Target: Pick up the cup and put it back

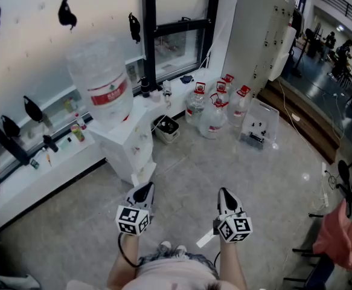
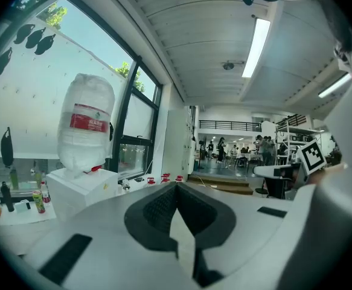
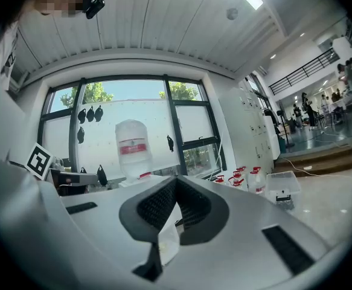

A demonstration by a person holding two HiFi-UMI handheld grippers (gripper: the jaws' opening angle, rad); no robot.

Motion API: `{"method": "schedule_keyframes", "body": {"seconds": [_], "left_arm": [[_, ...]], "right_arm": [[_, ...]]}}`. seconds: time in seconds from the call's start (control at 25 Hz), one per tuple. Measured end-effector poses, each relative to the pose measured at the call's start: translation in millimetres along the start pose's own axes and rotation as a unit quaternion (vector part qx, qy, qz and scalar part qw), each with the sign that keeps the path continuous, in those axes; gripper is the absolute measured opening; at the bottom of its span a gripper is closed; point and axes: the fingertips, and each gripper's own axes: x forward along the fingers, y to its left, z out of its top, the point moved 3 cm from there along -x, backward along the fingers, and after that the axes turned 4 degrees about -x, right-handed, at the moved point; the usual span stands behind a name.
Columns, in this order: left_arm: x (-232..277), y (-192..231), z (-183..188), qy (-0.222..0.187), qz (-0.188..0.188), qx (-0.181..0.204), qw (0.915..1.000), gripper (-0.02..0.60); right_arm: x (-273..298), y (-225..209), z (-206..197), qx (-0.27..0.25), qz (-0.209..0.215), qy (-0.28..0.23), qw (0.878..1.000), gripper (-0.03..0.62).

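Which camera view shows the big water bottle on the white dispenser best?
The left gripper view: the water bottle stands large and side-on, red label clear, on the white dispenser. The head view shows the bottle from above, foreshortened. The right gripper view shows it small, against the window.

Water jug (image 1: 100, 77) stands on dispenser (image 1: 129, 145), bottles (image 1: 215, 109) right.

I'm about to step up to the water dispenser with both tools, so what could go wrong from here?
Both the left tool and right tool are shut and empty; reaching in like that could knock a cup over rather than grip it. I can't make out a cup. The bin and red-capped jugs on the floor beside the dispenser could trip you.
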Motion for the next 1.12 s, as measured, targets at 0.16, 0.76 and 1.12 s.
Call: {"method": "schedule_keyframes", "body": {"seconds": [0.16, 0.76, 1.12], "left_arm": [[-0.9, 1.7, -1.4, 0.002, 0.000, -0.002, 1.0000, 0.025], [-4.4, 18.6, -5.3, 0.006, 0.003, -0.009, 0.9999, 0.025], [0.0, 29.0, -10.3, 0.014, -0.006, -0.011, 0.9998, 0.025]], "right_arm": [[1.2, 1.7, -2.2, 0.005, 0.005, 0.000, 1.000, 0.015], [16.9, 25.7, -0.5, 0.000, 0.047, -0.006, 0.999, 0.164], [22.5, 28.8, -1.9, 0.027, 0.034, -0.022, 0.999, 0.425]]}}
